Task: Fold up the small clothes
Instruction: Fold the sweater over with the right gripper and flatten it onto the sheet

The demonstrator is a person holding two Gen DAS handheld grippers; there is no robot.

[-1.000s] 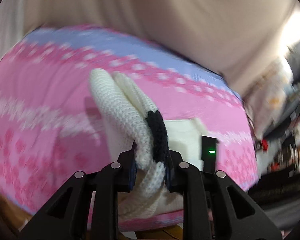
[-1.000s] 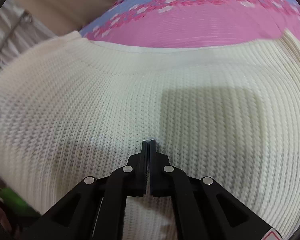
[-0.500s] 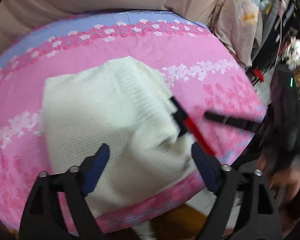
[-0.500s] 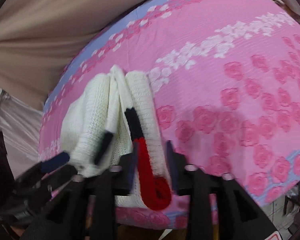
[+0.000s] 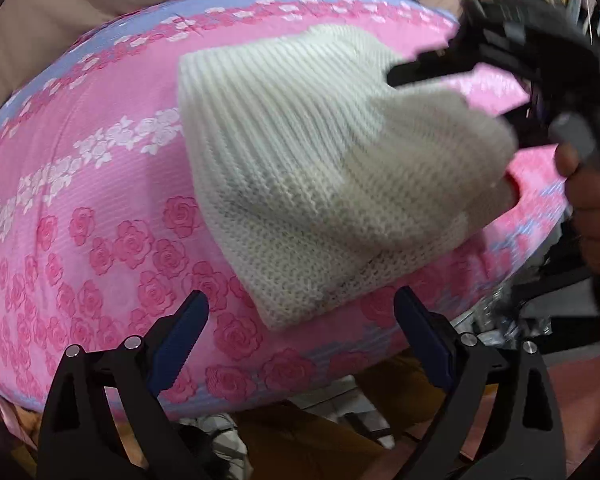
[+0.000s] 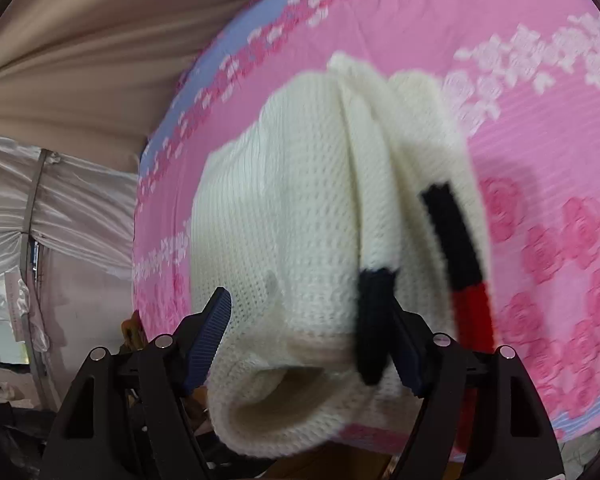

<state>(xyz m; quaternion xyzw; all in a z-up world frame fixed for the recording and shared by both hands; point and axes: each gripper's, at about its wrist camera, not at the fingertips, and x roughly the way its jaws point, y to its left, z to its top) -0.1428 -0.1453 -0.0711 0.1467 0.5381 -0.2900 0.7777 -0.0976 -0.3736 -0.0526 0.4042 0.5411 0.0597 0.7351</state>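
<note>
A folded cream knit sweater (image 5: 300,168) is seen at the near edge of the pink floral bedspread (image 5: 80,184), straddled by the wide-open right gripper (image 6: 308,340) while the left gripper (image 5: 300,340) is held open and empty, a closing pinch on the bundle judged necessary next

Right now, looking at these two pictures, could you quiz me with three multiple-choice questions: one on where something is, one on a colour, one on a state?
1. Where does the sweater lie?
A. On the pink cloth
B. On the floor
C. In a basket

2. What colours trim the sweater besides white?
A. Green and yellow
B. Black and red
C. Blue and orange

3. How do the left tongs stand?
A. Shut on the sweater
B. Shut on nothing
C. Open, holding nothing

Answers:
1 A: the rose-patterned cloth shows all around it.
2 B: the right view shows a black band and a red band.
3 C: the pads are wide apart, short of the sweater.
</note>
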